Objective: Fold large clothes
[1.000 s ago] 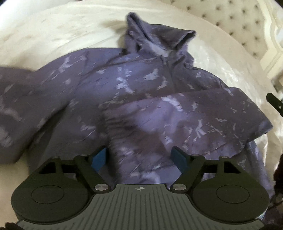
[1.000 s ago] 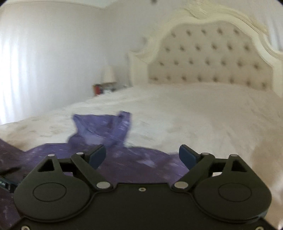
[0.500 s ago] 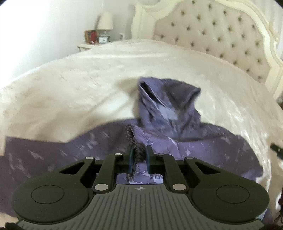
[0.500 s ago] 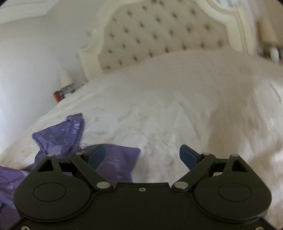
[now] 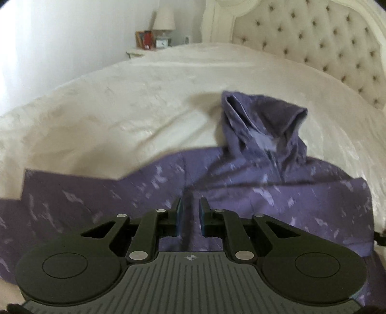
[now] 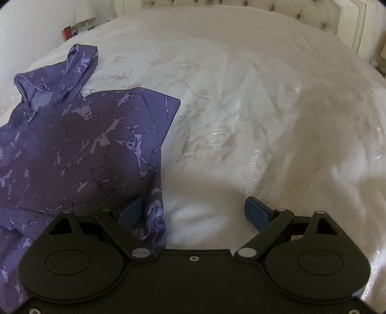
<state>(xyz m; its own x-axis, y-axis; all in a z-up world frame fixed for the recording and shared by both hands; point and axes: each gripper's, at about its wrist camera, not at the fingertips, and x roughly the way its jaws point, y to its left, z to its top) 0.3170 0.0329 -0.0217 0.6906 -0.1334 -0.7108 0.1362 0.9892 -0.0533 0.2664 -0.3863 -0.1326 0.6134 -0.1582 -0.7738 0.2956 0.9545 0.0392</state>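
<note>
A bedroom holds a wide bed (image 5: 120, 116) under a cream, faintly patterned cover, backed by a tufted cream headboard (image 5: 313, 48). In the left wrist view a nightstand (image 5: 137, 52) stands in the far corner, carrying a lamp (image 5: 164, 20), a small clock and a few red and orange items; any writing on them is too small to read.

A purple hoodie (image 5: 265, 188) with pale streaks lies spread on the bed, its hood (image 5: 260, 118) pointing toward the headboard. In the right wrist view the hoodie (image 6: 84, 145) covers the left part of the bed, one corner of folded cloth pointing out over the cover.

The left gripper (image 5: 190, 212) has just closed; its blue pads are drawn near together and a ridge of the purple cloth is clenched between them. The right gripper (image 6: 193, 210) is spread wide and grasps nothing; its left finger rests at the hoodie's edge and its right finger hangs over the bare cover.

No brand or label can be read on the garment.
</note>
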